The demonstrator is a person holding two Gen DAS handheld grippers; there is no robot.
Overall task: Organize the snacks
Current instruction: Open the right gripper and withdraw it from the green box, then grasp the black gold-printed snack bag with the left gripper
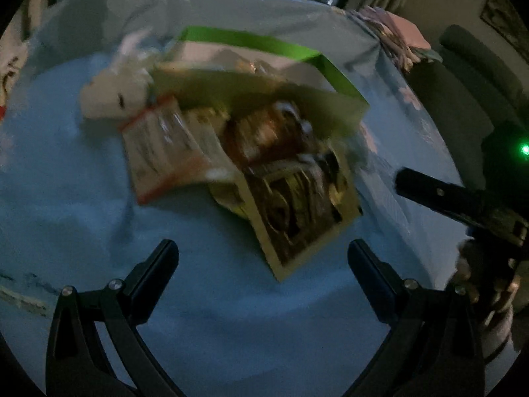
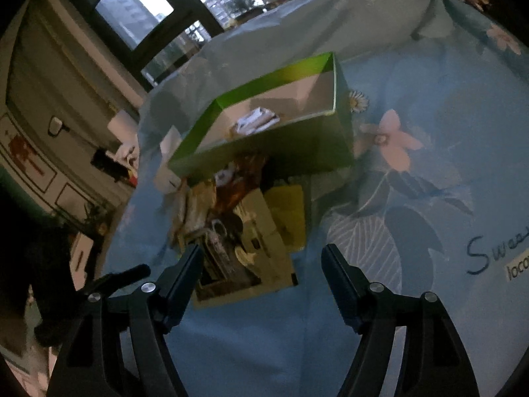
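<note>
Snack packets [image 1: 264, 165] lie heaped on the blue floral cloth [image 2: 413, 198] directly before the green box [image 2: 274, 112], blocking its near wall. Left tool [image 1: 263, 264] and right tool [image 2: 263, 271] hover spread, gripping nothing.

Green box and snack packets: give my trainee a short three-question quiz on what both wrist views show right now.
1. True or false: the green box is open at the top.
2. Where do most snack packets lie? A) inside the box B) on the blue cloth in front of the box C) on a chair
3. Is the left gripper or the right gripper holding anything?

Key: 1 true. 2 B. 3 Neither; both are open and empty.
</note>
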